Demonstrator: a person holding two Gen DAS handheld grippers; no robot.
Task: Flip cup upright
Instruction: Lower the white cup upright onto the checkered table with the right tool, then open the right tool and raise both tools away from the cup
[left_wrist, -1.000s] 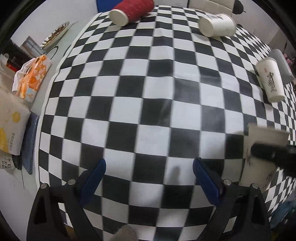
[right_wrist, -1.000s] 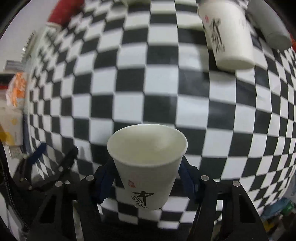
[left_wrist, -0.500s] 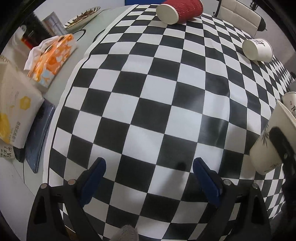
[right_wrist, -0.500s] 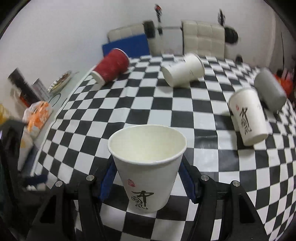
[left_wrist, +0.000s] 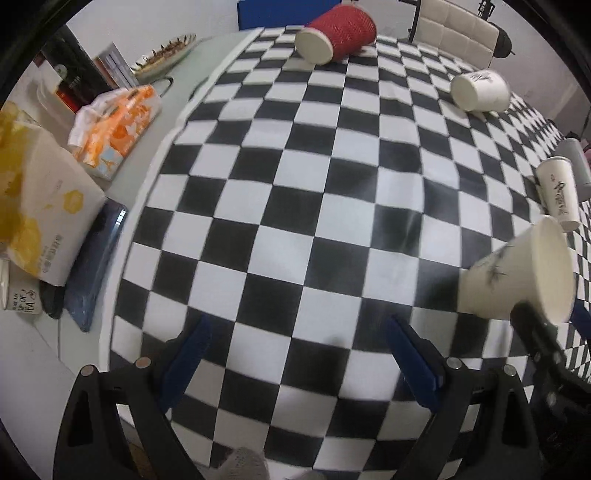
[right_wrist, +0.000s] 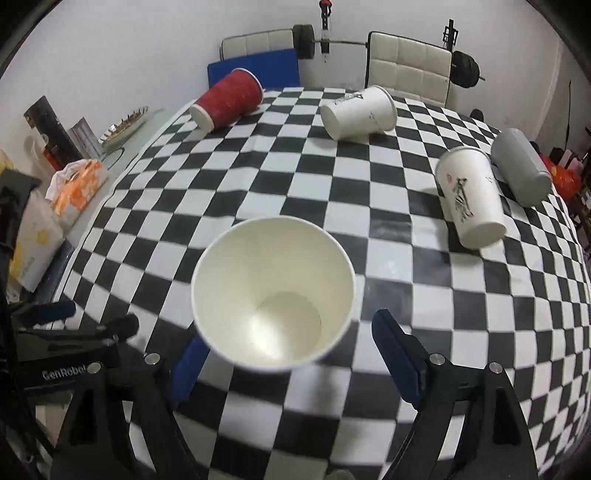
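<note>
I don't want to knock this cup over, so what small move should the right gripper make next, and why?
Probably draw the right gripper straight back from the white cup. The cup stands mouth-up on the checkered cloth, and a gap shows between its rim and one finger, so the jaws look open and the cup released.

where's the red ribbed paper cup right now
The red ribbed paper cup lies on its side at the far left corner of the checkered tablecloth, left of a tipped white paper cup.
</note>
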